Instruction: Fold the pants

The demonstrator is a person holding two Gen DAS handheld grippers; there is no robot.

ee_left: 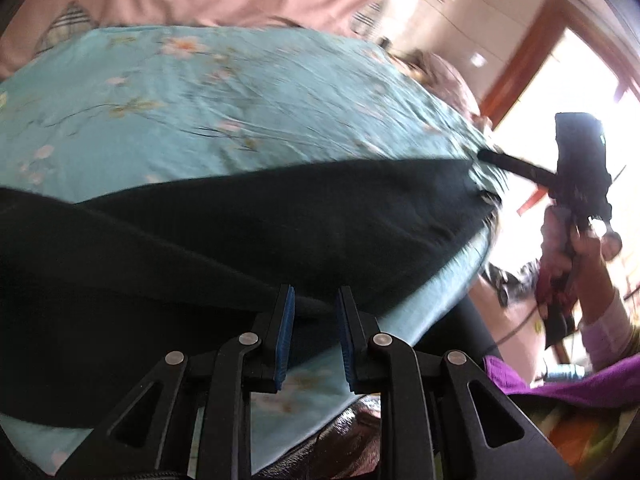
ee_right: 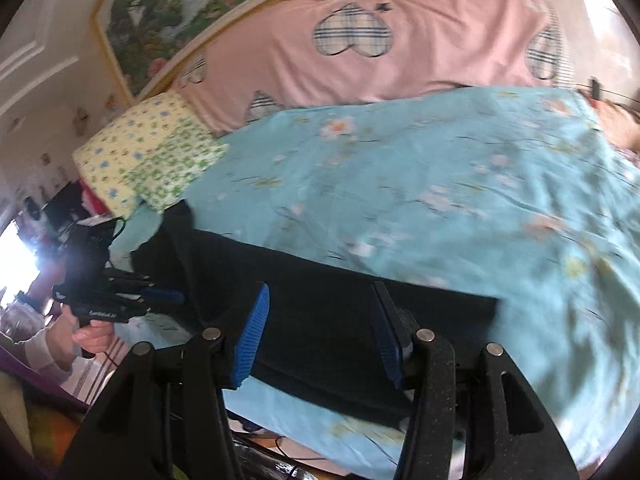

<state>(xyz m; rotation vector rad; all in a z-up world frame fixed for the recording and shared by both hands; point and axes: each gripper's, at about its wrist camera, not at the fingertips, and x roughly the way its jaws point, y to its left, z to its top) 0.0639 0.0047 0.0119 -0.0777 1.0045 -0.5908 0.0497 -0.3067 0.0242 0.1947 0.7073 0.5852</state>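
Note:
Dark pants (ee_left: 224,236) lie flat along the near edge of a bed covered by a light blue flowered sheet (ee_left: 200,92). In the left wrist view my left gripper (ee_left: 315,300) is open, its blue pads just over the near edge of the pants, nothing between them. My right gripper (ee_left: 486,156) shows at the far right, at the pants' end. In the right wrist view my right gripper (ee_right: 320,300) is open wide over the pants (ee_right: 320,292) with nothing held. My left gripper (ee_right: 176,296) shows at the left by the pants' other end.
A pink quilt with checked hearts (ee_right: 400,52) lies across the back of the bed. A yellow and green flowered pillow (ee_right: 148,152) sits at the left. A bright window (ee_left: 580,92) is to the right. A purple sleeve (ee_left: 560,376) is near the bed's edge.

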